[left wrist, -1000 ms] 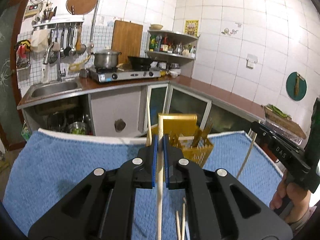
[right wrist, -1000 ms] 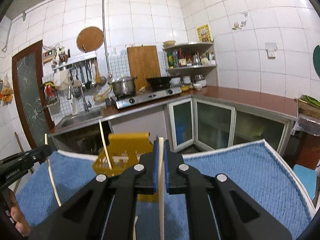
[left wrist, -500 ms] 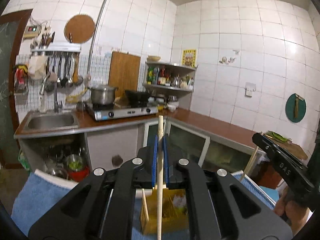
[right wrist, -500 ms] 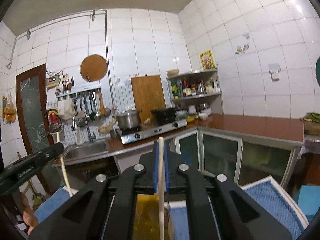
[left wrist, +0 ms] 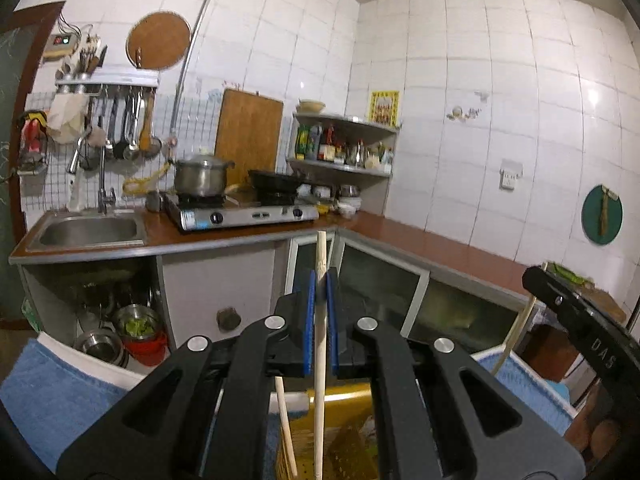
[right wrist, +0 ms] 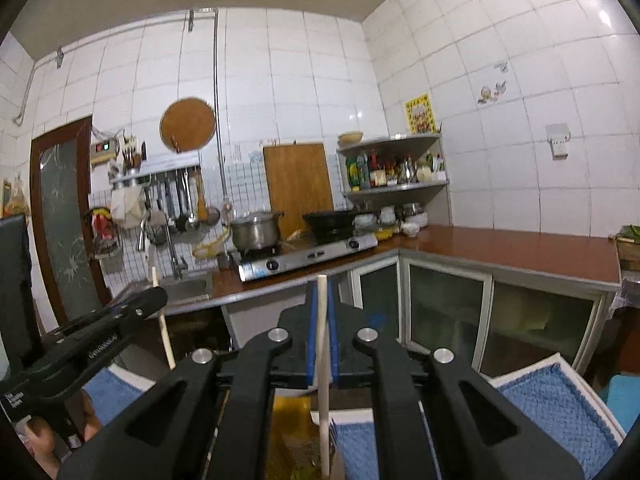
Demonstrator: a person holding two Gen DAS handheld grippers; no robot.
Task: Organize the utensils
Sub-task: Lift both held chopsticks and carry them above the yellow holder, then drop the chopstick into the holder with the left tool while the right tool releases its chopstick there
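midway: left gripper clamped on one chopstick, right gripper on another, both above yellow holder near blue-towelled surface's far edge; dropping in remains.

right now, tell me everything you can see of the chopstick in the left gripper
The chopstick is a thin, pale, round stick that looks like wood or bamboo. It stands nearly upright, clamped between the blue pads of the left gripper, which is shut on it. Its squared top end pokes up above the pads in front of the counter edge. Its lower part hangs over the yellow perforated basket, beside another pale stick; its bottom tip runs out of view.
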